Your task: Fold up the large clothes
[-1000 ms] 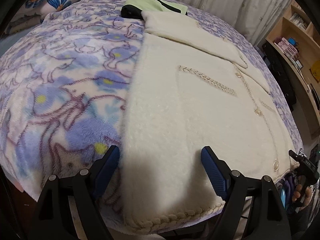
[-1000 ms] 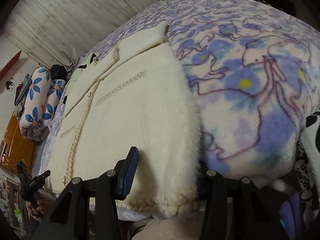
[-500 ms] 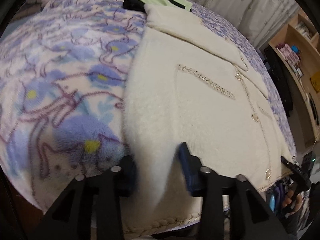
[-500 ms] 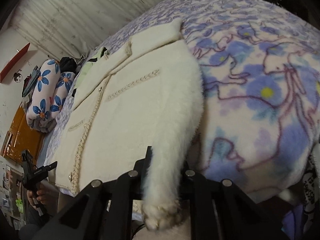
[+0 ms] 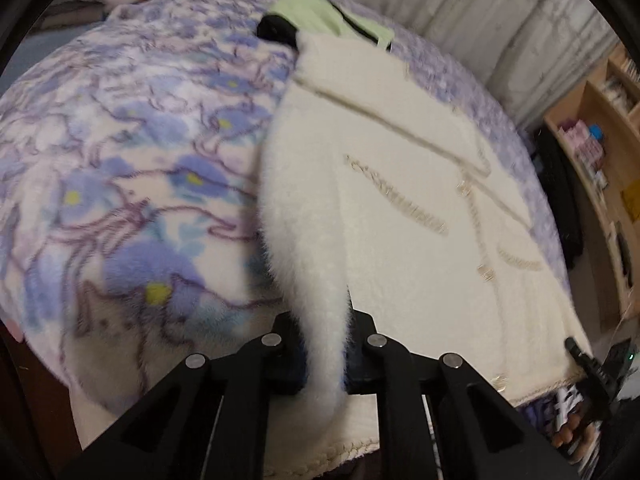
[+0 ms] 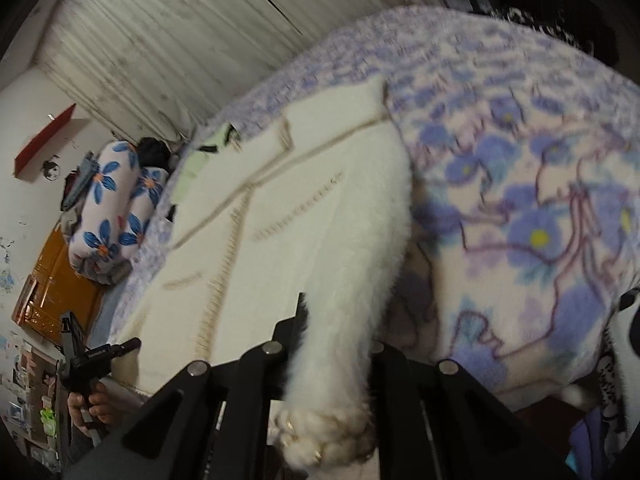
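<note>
On the bed: a fleece blanket (image 5: 132,184) printed with blue-violet flowers, yellow centres and purple outlines covers the whole surface under your grippers.
Room, far side: a pale pleated curtain (image 6: 172,36) hangs behind the bed; a flower-print pillow (image 6: 114,208) lies at the far left in the right wrist view.
Room, right side: light wooden shelves (image 5: 604,168) with small items stand right of the bed in the left wrist view.
Task garment: the cream jacket (image 5: 400,216) lies spread front-up along the bed, its hem at the near edge, its collar far.
Texture: plush, long-piled fabric with braided trim, a braided pocket line and small metallic buttons down the front.
Far of the collar: a pale green garment (image 5: 320,16) with black parts touches the jacket's top.
Left gripper (image 5: 324,344): your fingers are pinched narrow on the jacket's left edge, raised into a ridge.
Right gripper (image 6: 336,344): closed tight on the jacket's right near corner, braided hem hanging below.
</note>
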Demonstrator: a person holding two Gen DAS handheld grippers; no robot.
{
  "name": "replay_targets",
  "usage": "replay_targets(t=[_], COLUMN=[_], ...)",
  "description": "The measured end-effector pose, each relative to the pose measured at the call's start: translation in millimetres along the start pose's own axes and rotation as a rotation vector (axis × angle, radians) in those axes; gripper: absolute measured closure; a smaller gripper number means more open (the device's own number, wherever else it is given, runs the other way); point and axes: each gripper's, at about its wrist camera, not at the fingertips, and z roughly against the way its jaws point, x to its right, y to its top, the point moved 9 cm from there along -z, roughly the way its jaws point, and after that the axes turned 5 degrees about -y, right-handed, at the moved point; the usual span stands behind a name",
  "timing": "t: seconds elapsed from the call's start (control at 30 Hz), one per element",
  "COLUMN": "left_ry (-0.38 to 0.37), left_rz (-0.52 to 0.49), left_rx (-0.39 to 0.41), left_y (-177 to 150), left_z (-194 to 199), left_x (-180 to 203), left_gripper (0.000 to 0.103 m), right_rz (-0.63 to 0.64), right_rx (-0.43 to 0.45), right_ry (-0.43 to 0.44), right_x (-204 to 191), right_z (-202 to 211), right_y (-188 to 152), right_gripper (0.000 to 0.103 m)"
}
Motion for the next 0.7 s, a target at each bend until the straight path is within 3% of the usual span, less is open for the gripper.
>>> replay_targets(t=[0.27, 0.5, 0.7], left_ry=[-0.025, -0.072, -0.116], left_rz=[-0.055, -0.012, 0.039], left_rx=[0.048, 0.046, 0.062], left_y=[0, -11, 19], left_z=[45, 90, 93], left_x=[31, 28, 24], left_gripper=[0.095, 0.095, 0.095], right_rz=[0.054, 0.038, -0.032], right_rx=[0.012, 0.005, 0.033], right_ry=[0.016, 0.058, 0.085], right_x=[-32, -42, -44], right_z=[31, 65, 65], right_y=[-1, -6, 22], right_gripper=[0.094, 0.094, 0.094])
